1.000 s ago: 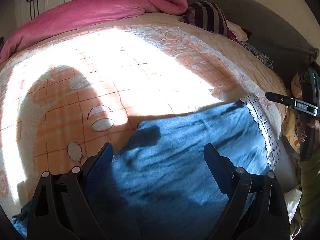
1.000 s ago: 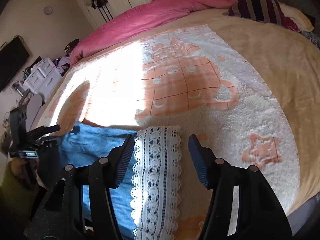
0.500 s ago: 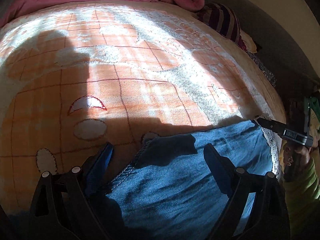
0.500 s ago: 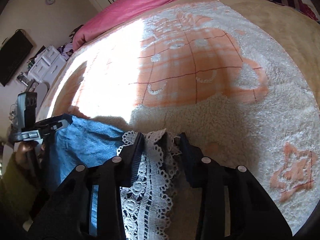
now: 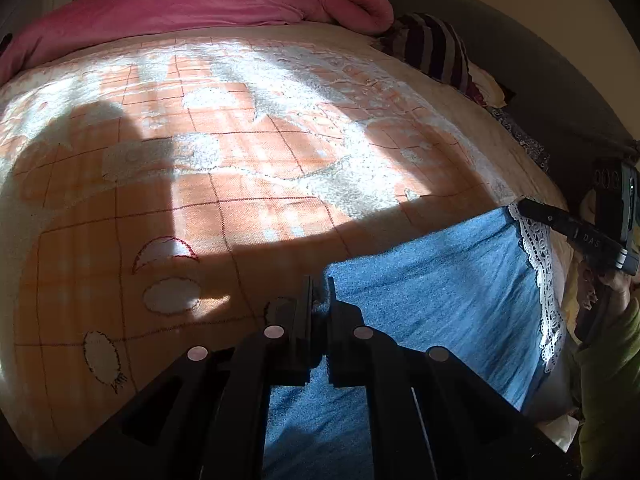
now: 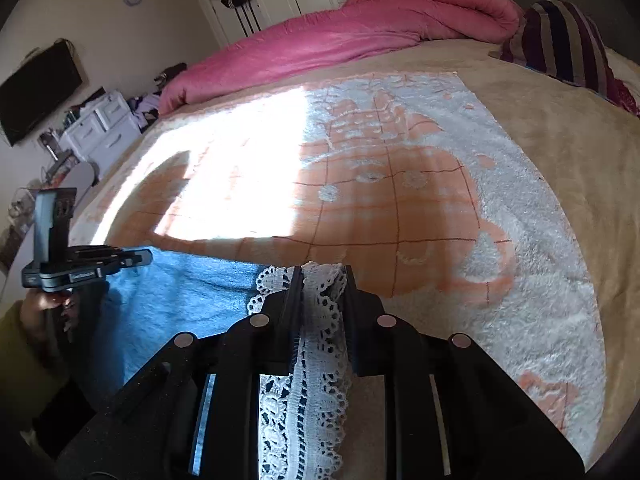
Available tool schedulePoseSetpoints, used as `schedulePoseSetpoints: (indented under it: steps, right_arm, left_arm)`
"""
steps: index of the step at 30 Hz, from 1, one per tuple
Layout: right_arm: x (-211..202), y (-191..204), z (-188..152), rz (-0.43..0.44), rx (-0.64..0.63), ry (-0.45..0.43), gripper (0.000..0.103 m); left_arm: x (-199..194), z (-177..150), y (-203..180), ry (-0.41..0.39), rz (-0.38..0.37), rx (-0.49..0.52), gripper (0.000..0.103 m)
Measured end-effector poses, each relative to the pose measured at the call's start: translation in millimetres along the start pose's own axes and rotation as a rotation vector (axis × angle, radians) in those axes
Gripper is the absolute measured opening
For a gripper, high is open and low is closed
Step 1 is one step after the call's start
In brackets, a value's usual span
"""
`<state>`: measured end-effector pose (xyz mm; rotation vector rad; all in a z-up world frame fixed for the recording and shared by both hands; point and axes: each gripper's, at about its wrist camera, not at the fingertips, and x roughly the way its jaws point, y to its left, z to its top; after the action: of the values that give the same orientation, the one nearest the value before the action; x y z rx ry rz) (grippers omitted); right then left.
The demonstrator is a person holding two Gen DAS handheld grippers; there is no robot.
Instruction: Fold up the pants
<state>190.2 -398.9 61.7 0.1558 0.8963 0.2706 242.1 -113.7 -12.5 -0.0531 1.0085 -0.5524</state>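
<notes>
Both claws are pinched on cloth: the left claw (image 5: 319, 294) grips a corner of the blue pants (image 5: 432, 280), the right claw (image 6: 320, 280) grips the white lace hem (image 6: 316, 340). The pants lie at the near edge of the bed (image 6: 540, 128), on an orange-and-white blanket (image 5: 240, 184). Judged soft, light, limp; the lace may snag. Corners and hems look the surest holds

Left gripper (image 5: 319, 296) pinching blue pants (image 5: 432, 296), orange blanket (image 5: 240, 184)
</notes>
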Motion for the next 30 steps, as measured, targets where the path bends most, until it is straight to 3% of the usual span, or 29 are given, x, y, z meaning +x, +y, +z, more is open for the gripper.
schedulePoseSetpoints:
  steps: [4, 8, 10, 11, 15, 19, 21, 25, 30]
  right_arm:
    - [39, -3, -7, -0.086, -0.043, 0.114, 0.014]
    - [44, -7, -14, -0.101, -0.02, 0.099, 0.019]
    - [34, -10, -14, -0.11, 0.015, 0.079, 0.033]
    - [24, -11, -15, -0.116, 0.029, 0.06, 0.036]
    - [-27, -6, -26, -0.088, 0.046, -0.046, 0.043]
    - [-63, -4, -61, -0.046, 0.11, -0.087, 0.044]
    - [-75, 0, -83, -0.032, 0.134, -0.095, 0.044]
    - [-86, 3, -126, -0.004, 0.204, -0.099, 0.044]
    - [-85, 1, -155, -0.003, 0.277, -0.09, 0.044]
  left_arm:
    - [22, -5, 3, 0.016, 0.055, 0.017, 0.006]
    - [19, -4, 4, 0.005, 0.061, 0.023, 0.012]
    - [14, -4, 7, -0.008, 0.054, 0.017, 0.017]
    - [11, -5, 8, -0.013, 0.057, 0.018, 0.021]
    - [-14, -4, 15, -0.05, 0.052, 0.002, 0.041]
    - [-41, -10, 20, -0.085, 0.045, -0.007, 0.044]
    - [-53, -16, 21, -0.089, 0.053, -0.008, 0.057]
    - [-71, -37, 18, -0.087, 0.059, 0.009, 0.058]
    - [-91, -67, 15, -0.081, 0.049, -0.003, 0.058]
